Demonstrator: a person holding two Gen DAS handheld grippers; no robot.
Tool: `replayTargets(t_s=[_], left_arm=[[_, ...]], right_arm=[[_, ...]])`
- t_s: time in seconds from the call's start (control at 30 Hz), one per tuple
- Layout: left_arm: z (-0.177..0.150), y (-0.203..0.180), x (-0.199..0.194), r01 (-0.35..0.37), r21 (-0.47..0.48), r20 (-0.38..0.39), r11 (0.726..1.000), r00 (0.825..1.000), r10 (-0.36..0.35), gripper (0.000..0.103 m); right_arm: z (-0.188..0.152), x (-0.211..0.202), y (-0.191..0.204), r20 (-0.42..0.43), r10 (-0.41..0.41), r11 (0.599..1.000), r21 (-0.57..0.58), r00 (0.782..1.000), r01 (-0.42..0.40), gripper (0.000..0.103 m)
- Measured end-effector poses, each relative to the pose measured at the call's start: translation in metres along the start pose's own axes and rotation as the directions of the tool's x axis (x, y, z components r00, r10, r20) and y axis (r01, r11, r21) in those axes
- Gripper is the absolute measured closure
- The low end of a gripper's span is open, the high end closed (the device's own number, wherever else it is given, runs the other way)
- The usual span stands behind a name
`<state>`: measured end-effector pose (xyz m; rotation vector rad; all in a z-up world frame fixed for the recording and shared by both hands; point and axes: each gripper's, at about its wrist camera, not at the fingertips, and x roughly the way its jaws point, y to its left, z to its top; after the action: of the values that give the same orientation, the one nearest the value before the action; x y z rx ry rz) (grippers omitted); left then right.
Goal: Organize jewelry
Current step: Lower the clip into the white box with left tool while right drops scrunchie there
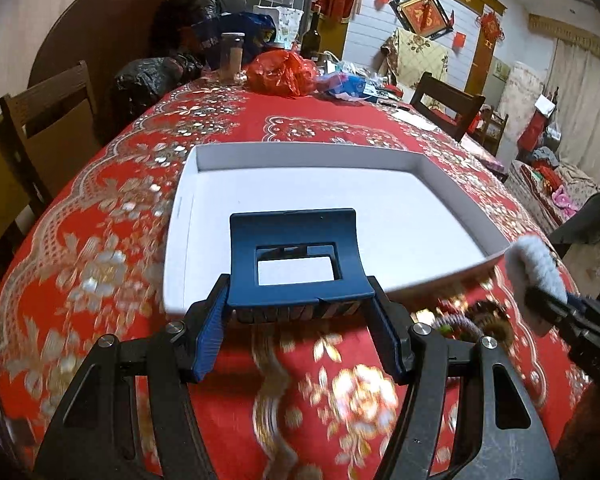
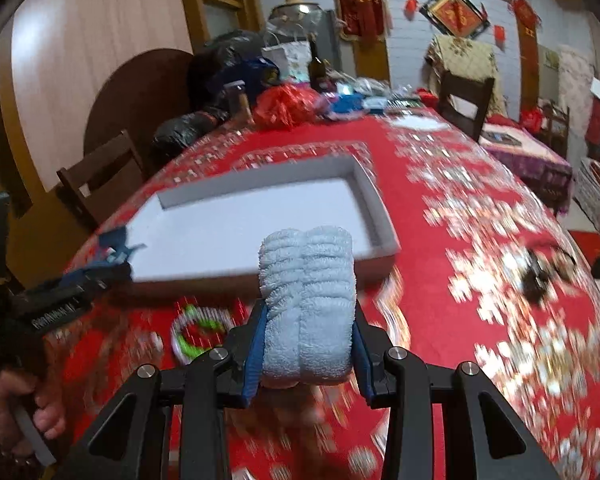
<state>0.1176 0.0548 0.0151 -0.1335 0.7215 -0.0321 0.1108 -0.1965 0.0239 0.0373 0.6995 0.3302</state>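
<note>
My left gripper (image 1: 298,312) is shut on a dark blue hair claw clip (image 1: 296,256), held just over the near edge of a shallow white tray (image 1: 380,160) on the red floral tablecloth. My right gripper (image 2: 310,344) is shut on a fluffy light blue scrunchie (image 2: 306,300), near the tray's (image 2: 260,172) front right corner. The scrunchie also shows in the left wrist view (image 1: 534,268). A green and white bracelet (image 2: 194,332) lies on the cloth in front of the tray. A dark hair piece (image 2: 540,272) lies to the right.
Bags, a jar (image 1: 231,56), a bottle (image 1: 311,36) and a red plastic bag (image 1: 282,72) crowd the table's far end. Wooden chairs (image 1: 40,120) stand at the left and far right sides. More small accessories (image 1: 468,320) lie on the cloth near the right gripper.
</note>
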Motion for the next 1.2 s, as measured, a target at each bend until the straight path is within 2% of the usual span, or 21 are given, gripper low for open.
replayTargets(t_s=[0.1,0.3,0.4,0.6,0.8,0.9,0.93,1.0,1.2], left_arm=[[0.009,0.001,0.014,-0.029,0.01,-0.004,1.0,1.0,0.029,0.039],[0.02,0.024,0.038,-0.083,-0.063,-0.046,0.995,0.996,0.08,0.039],[0.019,0.029,0.047,-0.109,-0.064,-0.07,0.992,0.992,0.104,0.039],[0.016,0.025,0.048,-0.121,-0.049,-0.076,0.991,0.99,0.117,0.039],[0.017,0.026,0.048,-0.111,-0.053,-0.074,0.992,0.991,0.107,0.039],[0.017,0.027,0.047,-0.102,-0.059,-0.076,0.993,0.992,0.097,0.037],[0.017,0.027,0.047,-0.086,-0.061,-0.08,0.994,0.993,0.082,0.034],[0.017,0.024,0.042,-0.083,-0.058,-0.076,0.995,0.994,0.079,0.033],[0.018,0.018,0.017,-0.062,-0.058,-0.033,0.996,0.998,0.06,0.033]], right_arm=[[0.017,0.019,0.01,0.008,0.019,1.0,-0.019,1.0,-0.019,0.066],[0.043,0.063,0.023,-0.044,0.033,0.999,-0.018,0.998,-0.034,0.066],[0.054,0.082,0.022,-0.071,0.042,0.999,-0.007,0.997,-0.042,0.066],[0.049,0.104,0.016,-0.15,0.018,1.0,-0.004,0.989,-0.019,0.066],[0.045,0.104,0.018,-0.136,0.014,0.999,-0.039,0.991,-0.019,0.064],[0.045,0.102,0.017,-0.137,0.032,0.999,-0.019,0.99,-0.035,0.052],[0.045,0.101,0.017,-0.138,0.036,0.999,-0.013,0.99,-0.038,0.051],[0.046,0.096,0.018,-0.138,0.033,0.999,-0.017,0.99,-0.036,0.051],[0.042,0.054,0.008,-0.053,0.039,0.999,-0.006,0.998,-0.039,0.051]])
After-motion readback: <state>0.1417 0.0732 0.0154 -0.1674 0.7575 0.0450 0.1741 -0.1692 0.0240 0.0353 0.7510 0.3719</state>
